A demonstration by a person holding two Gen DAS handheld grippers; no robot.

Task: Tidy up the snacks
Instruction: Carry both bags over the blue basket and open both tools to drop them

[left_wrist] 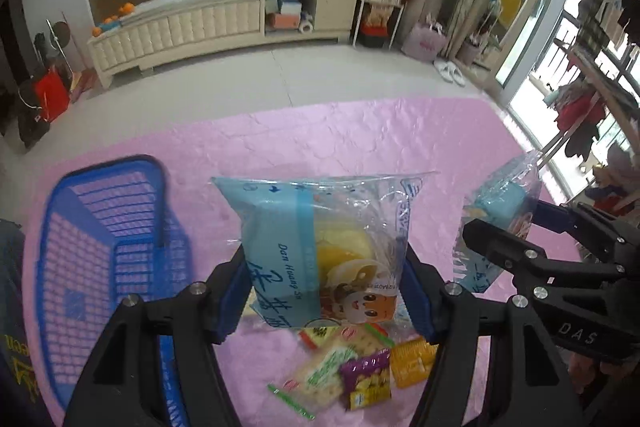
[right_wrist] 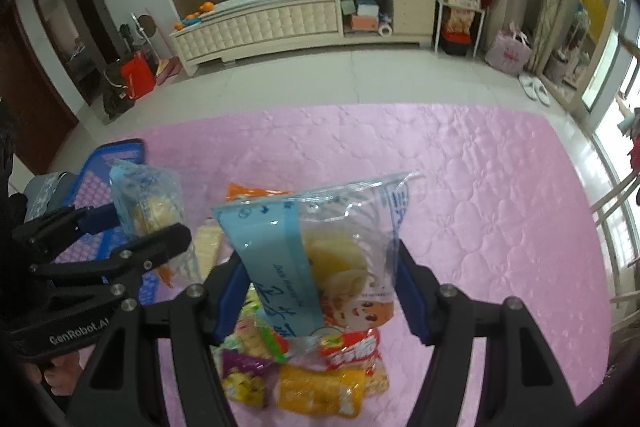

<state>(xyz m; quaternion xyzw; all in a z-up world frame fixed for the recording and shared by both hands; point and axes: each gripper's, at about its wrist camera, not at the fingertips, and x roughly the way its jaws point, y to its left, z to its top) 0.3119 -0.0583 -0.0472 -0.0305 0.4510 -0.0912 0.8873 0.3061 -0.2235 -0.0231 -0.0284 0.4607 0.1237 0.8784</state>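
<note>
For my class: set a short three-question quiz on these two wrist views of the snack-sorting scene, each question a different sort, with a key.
1. True or false: each hand-held gripper, left and right, is shut on a clear pastry bag.
2. Which colour is the basket? A red, B blue, C green.
3. Fill in: the loose snack packets lie on a ____ quilted cloth.

Key: 1 true; 2 B; 3 pink.
</note>
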